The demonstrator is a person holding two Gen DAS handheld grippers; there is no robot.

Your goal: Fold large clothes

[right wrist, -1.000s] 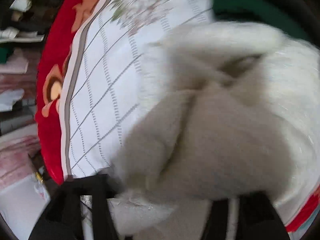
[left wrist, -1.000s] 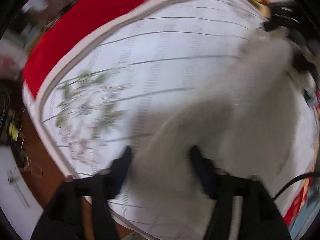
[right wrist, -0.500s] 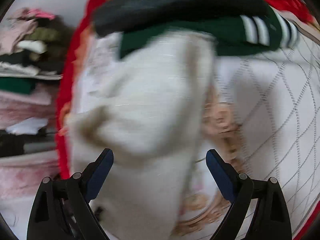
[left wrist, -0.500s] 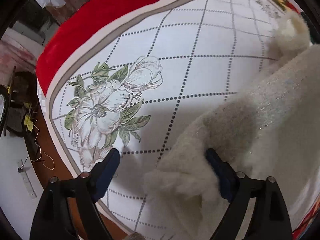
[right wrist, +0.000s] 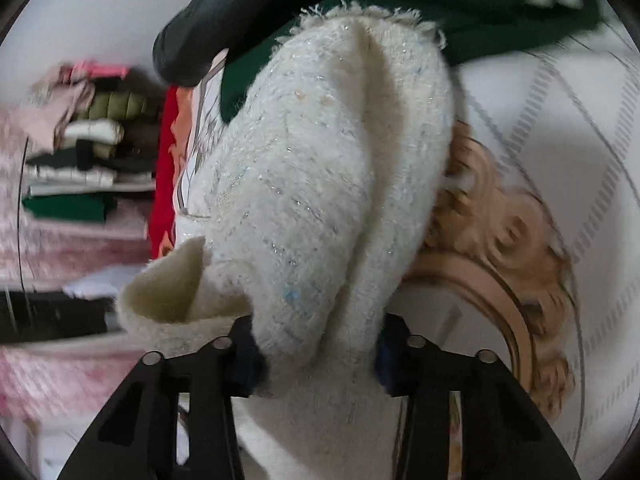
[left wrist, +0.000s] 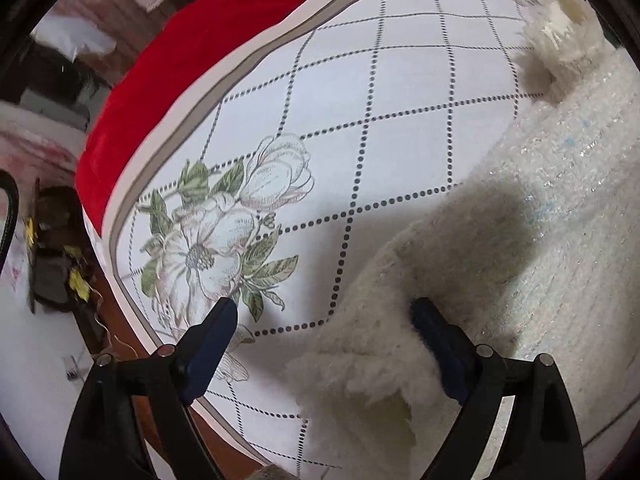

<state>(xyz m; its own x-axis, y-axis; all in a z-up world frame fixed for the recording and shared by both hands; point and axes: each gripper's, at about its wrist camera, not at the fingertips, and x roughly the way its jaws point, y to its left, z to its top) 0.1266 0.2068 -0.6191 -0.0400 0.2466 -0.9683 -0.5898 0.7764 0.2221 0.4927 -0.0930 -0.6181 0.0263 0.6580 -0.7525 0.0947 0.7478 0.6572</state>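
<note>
A fluffy white sweater (left wrist: 528, 240) with silver threads lies on a white bedspread (left wrist: 380, 92) with a dotted grid and a flower print. My left gripper (left wrist: 324, 320) is open, low over the sweater's near edge, its right finger against the fuzzy cloth. In the right wrist view my right gripper (right wrist: 316, 344) is shut on a bunched fold of the same sweater (right wrist: 320, 184), which rises away from the jaws and has a curled-over cream edge at the left.
A red blanket (left wrist: 160, 72) borders the bedspread's far side. A dark green garment with white stripes (right wrist: 460, 4) and a black one (right wrist: 224, 12) lie beyond the sweater. Folded clothes (right wrist: 80, 148) are stacked on a shelf at the left. Floor clutter (left wrist: 52, 264) sits beside the bed.
My left gripper let the sweater go and opened, and now stays still. My right gripper swung toward the green garment, opened, then closed on a fold of the sweater.
</note>
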